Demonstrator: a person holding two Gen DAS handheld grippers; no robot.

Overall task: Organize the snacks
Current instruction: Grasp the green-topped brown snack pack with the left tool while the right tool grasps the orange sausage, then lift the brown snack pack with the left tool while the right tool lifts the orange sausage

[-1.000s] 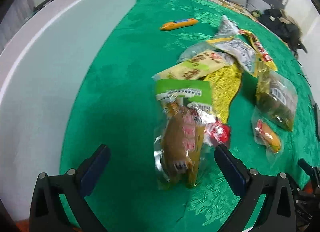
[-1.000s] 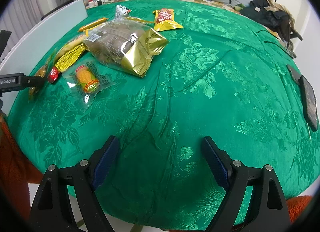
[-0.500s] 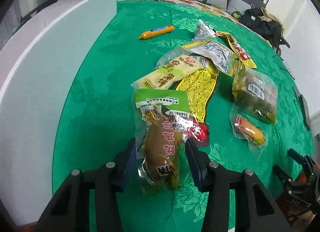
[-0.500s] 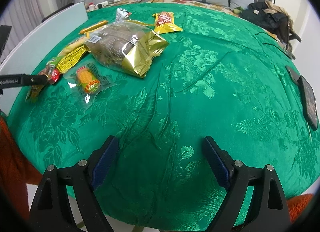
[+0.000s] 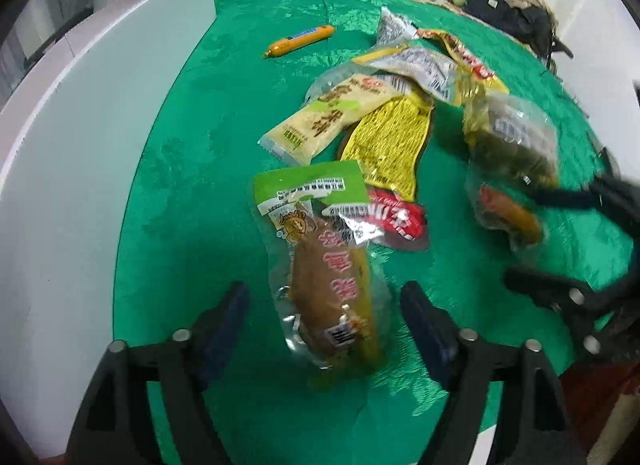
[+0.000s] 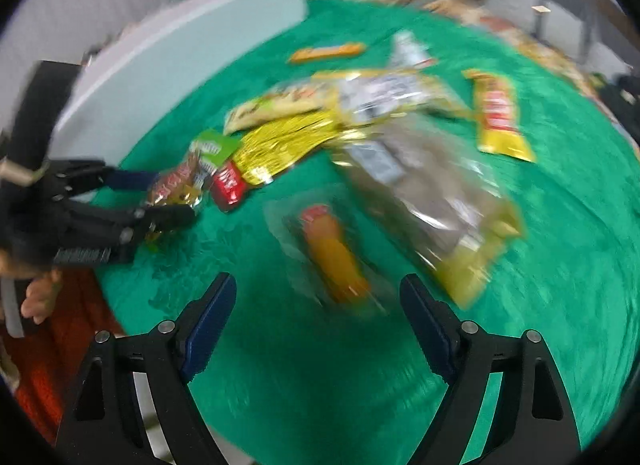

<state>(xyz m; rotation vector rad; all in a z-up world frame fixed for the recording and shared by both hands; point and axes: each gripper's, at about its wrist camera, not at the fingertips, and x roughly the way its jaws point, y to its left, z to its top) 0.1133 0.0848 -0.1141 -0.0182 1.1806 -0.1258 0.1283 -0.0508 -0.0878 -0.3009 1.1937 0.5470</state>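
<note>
Right gripper (image 6: 316, 317) swung over the corn packet (image 6: 332, 261).

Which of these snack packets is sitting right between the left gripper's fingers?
The clear packet with the green top and brown snack inside. It alone lies between the opening left gripper; the others lie farther off.

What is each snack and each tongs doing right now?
Left tongs: opening, pads off the pack between them.
Right tongs: closing, wide apart, nothing gripped.
Green-topped brown snack pack: sealed, lying between the left tongs' fingers.
Red packet: flat, partly under the green-topped pack.
Orange sausage stick: lying alone on the green cloth.
Clear corn pack: sealed, flat, ahead of the right tongs.
</note>
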